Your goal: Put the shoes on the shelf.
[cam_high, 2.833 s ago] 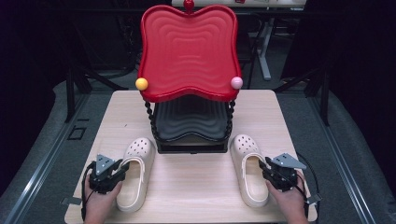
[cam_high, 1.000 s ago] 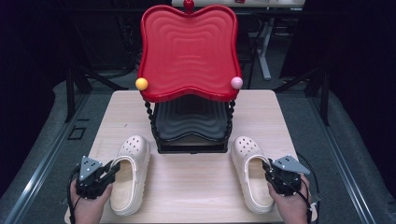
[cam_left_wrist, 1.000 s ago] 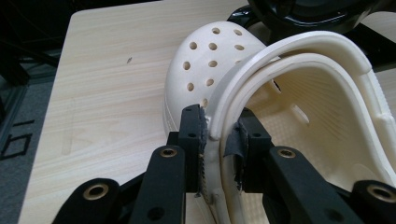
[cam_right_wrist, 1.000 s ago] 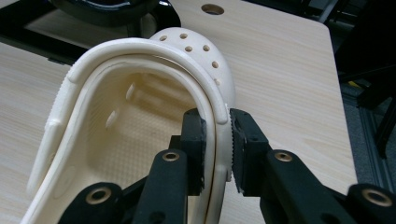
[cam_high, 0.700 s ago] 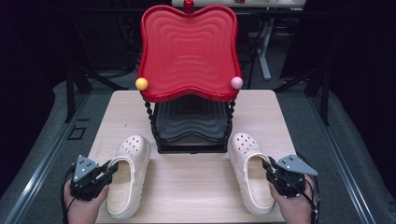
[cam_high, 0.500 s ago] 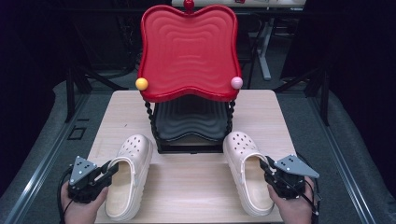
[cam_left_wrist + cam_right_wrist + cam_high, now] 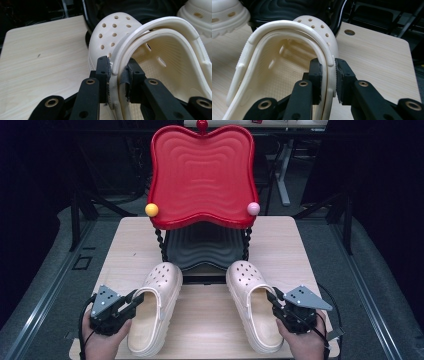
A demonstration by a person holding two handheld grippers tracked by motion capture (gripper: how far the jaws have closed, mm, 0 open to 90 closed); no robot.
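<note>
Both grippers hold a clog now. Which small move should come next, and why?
Probably slide both clogs forward toward the black tray. The left gripper pinches the left clog wall, the right gripper the right clog, and both toes already point at the tray.

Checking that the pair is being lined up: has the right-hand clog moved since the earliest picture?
Yes. The right clog, held by the right claw, has shifted left and forward, its toe now nearer the black stand.
</note>
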